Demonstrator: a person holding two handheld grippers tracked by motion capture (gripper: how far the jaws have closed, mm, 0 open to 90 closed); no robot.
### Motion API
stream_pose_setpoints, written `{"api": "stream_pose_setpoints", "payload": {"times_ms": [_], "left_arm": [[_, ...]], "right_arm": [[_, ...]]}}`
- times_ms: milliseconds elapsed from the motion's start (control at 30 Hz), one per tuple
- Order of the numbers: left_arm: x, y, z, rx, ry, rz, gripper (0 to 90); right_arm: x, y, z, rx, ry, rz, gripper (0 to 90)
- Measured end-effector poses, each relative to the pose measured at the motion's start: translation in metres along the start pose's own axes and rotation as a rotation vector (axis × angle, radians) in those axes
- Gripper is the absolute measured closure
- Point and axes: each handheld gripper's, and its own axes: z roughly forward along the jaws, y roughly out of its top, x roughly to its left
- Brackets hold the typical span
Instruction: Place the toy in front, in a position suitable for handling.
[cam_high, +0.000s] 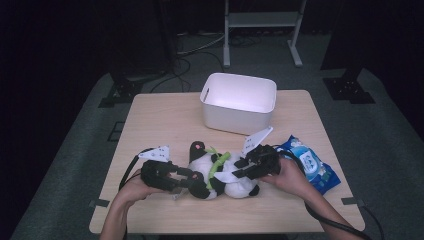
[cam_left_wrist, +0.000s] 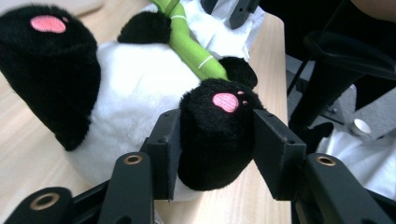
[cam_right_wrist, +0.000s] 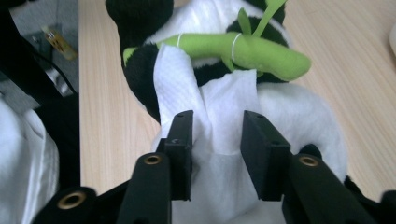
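Note:
A black-and-white panda plush (cam_high: 235, 189) lies on its back on the wooden table (cam_high: 165, 120), with a green bamboo stalk (cam_high: 218, 164) across its belly. My left gripper (cam_high: 192, 181) comes in from the left. It is shut on the panda's black foot (cam_left_wrist: 219, 135), which has a pink paw mark; both pads press its sides. My right gripper (cam_high: 239, 170) reaches in from the right over the panda's white belly (cam_right_wrist: 299, 112). A bunched white wipe (cam_right_wrist: 224, 116) fills the space between its pads and lies against the plush just below the bamboo stalk (cam_right_wrist: 252, 51).
A white plastic bin (cam_high: 239, 117) stands at the back middle of the table. A blue pack of wet wipes (cam_high: 312, 167) lies to the right of my right hand. The table's near edge runs close behind the panda. Stands and cables sit on the floor beyond.

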Motion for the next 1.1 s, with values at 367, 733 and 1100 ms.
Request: {"api": "stream_pose_setpoints", "payload": {"times_ms": [367,733,1100], "left_arm": [[-0.006,0.008,-0.006,-0.014,0.063,0.016,39.3],[-0.004,0.004,0.008,0.029,0.052,0.004,31.1],[-0.003,0.001,0.016,0.046,0.067,-0.006,30.1]], "right_arm": [[0.011,-0.013,0.006,0.002,0.023,-0.025,81.8],[0.024,0.009,0.005,-0.016,0.048,-0.068,86.0],[0.024,0.039,0.034,0.007,0.052,-0.131,86.0]]}}
